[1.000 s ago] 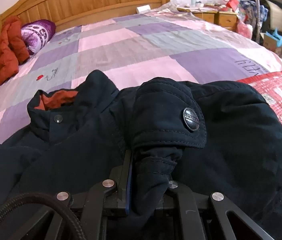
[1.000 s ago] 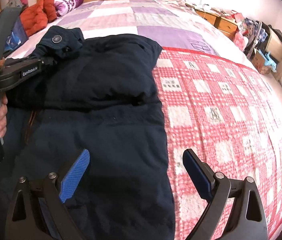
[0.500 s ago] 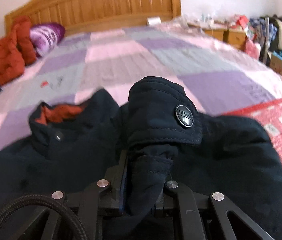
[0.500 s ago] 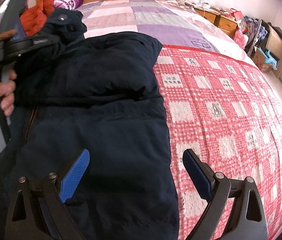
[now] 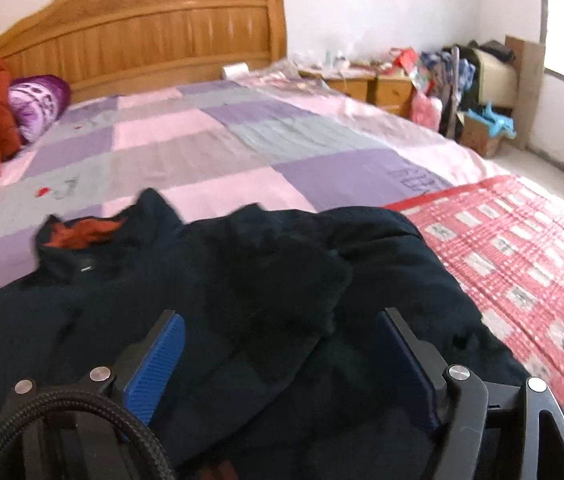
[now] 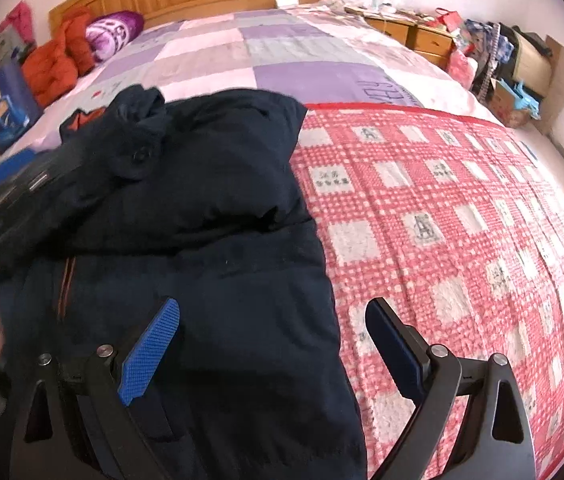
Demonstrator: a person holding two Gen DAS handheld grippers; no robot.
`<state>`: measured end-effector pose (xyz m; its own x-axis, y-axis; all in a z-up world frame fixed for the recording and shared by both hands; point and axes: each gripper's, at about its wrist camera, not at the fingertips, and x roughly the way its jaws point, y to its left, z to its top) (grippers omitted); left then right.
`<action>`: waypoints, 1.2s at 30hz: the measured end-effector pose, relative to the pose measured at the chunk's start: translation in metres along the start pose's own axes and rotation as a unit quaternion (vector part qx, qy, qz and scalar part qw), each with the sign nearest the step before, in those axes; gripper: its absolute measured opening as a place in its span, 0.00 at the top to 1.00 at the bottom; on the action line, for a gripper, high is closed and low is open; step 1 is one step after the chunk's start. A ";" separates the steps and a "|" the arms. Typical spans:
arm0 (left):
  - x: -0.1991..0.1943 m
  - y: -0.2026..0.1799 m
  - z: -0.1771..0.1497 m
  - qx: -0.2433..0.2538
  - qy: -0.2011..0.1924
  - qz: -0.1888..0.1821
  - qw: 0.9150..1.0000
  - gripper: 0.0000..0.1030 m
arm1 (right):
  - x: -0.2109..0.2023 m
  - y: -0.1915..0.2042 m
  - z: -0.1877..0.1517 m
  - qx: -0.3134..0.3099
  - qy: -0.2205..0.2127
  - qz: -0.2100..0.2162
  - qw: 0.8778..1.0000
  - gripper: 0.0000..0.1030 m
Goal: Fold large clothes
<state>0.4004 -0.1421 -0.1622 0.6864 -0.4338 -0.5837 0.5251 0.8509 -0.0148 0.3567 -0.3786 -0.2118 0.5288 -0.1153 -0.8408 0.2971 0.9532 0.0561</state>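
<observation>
Bed (image 5: 242, 148) carries your dark jacket (image 6: 222, 240), one sleeve (image 5: 282, 280) already folded across its chest. Your left gripper (image 5: 282, 356) jaws are opening, sleeve lying loose between them; right gripper (image 6: 272, 340) jaws stand spread. Remaining folds are pending.

Your jacket (image 6: 210, 208) lies on the bed (image 5: 210, 160), its right edge over the blanket (image 6: 462, 220) beside it. Its sleeve (image 5: 282, 276) is folded across the chest, collar (image 5: 82, 236) toward the headboard (image 5: 130, 36). Pillows (image 5: 10, 108) sit far left; nightstands (image 5: 366, 84) stand right of the bed.
</observation>
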 end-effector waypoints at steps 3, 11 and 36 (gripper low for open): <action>-0.030 0.041 -0.015 -0.030 -0.010 0.062 0.998 0.17 | -0.003 0.007 0.014 0.002 -0.012 0.004 1.000 0.07; -0.027 0.200 -0.038 -0.147 0.024 0.235 0.961 0.16 | 0.004 0.054 0.058 -0.030 -0.041 0.009 0.999 0.06; 0.072 0.319 -0.075 -0.188 0.154 0.223 0.944 0.00 | 0.132 0.144 0.128 -0.059 -0.015 -0.028 0.998 0.01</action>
<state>0.5800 0.1203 -0.2699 0.5881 0.0489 -0.8073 -0.0371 0.9988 0.0335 0.5710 -0.2923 -0.2461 0.5385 -0.1757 -0.8241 0.2326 0.9710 -0.0550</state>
